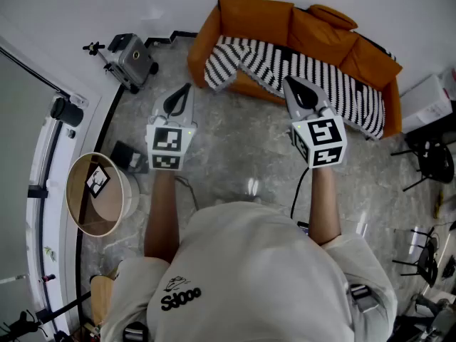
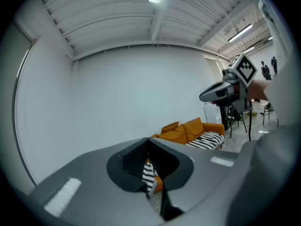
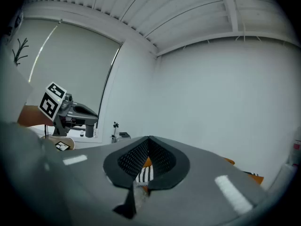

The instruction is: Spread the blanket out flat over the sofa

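At 9 o'clock from the person stands a round tub point(image 1: 130, 191), and at 11 o'clock, against the wall, a gray case point(image 1: 132, 58).

The left gripper point(image 1: 182, 94) is held up at 11 o'clock. Its jaws are pressed together with nothing between them, and past their tips only the distant sofa shows.

The orange sofa point(image 1: 313, 26) sits at 12 to 1 o'clock, well apart from both grippers. The striped blanket point(image 1: 317, 73) lies along its seat. The blanket's left end looks bunched and hangs over the front near the left arm, and a strip of orange seat edge shows bare beside it.

The right gripper point(image 1: 293, 87) is raised at 1 o'clock, jaws likewise together and empty. A white box point(image 1: 427, 100) and a dark chair point(image 1: 432, 155) stand at 3 o'clock.

The spreading looks mostly done, and this seems a pause to check it. The next move would call for stepping close, parting the jaws, pinching the bunched left end and drawing it flat.
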